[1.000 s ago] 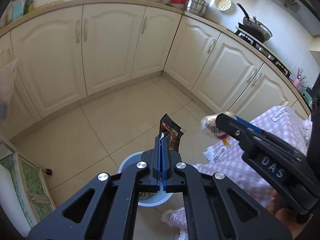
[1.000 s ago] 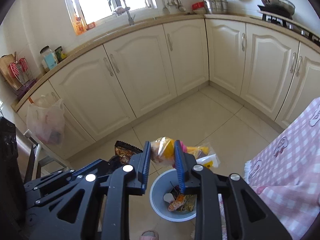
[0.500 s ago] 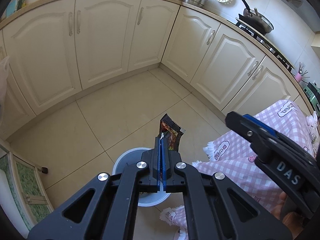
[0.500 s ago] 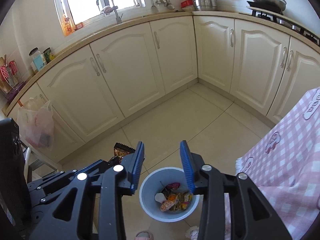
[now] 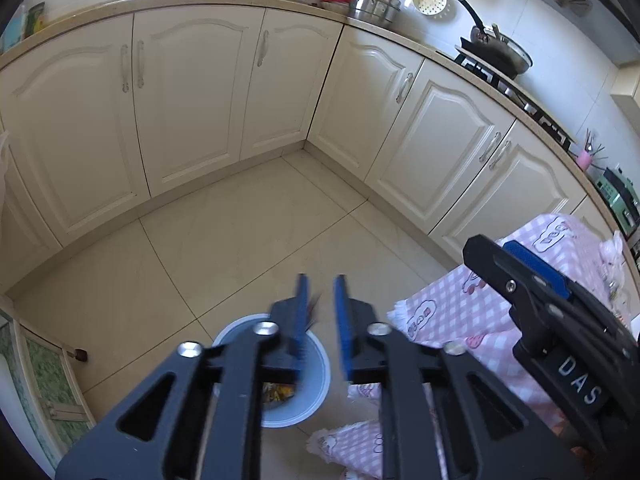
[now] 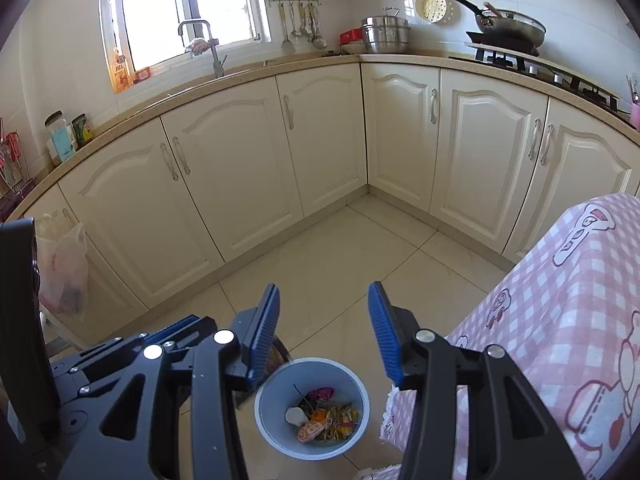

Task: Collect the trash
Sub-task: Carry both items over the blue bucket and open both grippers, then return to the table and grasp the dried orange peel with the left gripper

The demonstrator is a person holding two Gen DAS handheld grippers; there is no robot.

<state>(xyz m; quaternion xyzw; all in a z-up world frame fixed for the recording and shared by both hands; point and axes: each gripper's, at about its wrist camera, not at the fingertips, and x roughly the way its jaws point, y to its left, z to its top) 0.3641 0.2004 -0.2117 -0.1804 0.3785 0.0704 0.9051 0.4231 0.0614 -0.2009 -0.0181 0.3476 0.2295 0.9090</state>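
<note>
Two hand-held grippers hang over a pale blue trash bin (image 6: 312, 408) on a tiled kitchen floor (image 6: 344, 264), ringed by cream cabinets (image 6: 224, 184). The left gripper (image 5: 320, 312) has its blue pads parting; a dark, motion-blurred sliver of wrapper (image 5: 314, 314) shows between them against the left pad, above the bin's rim, and whether it is still touched cannot be told. Much of the bin is hidden behind that gripper's black frame in the left wrist view, with only a scrap of yellow contents visible.

The right gripper (image 6: 324, 332) is also spreading its pads, with nothing between them; through the gap the bin's interior is plain: an orange packet, a purple wrapper, a white disc and crumpled yellow foil. A brownish edge of wrapper peeks from behind its left pad, mostly covered.

A pink checked cloth (image 6: 568, 320) drapes the desk at right, cut off by the frame. A plastic bag (image 6: 64, 276) hangs from a cabinet at left, its contents indistinct. A pan (image 6: 512, 24) sits on the stove.
</note>
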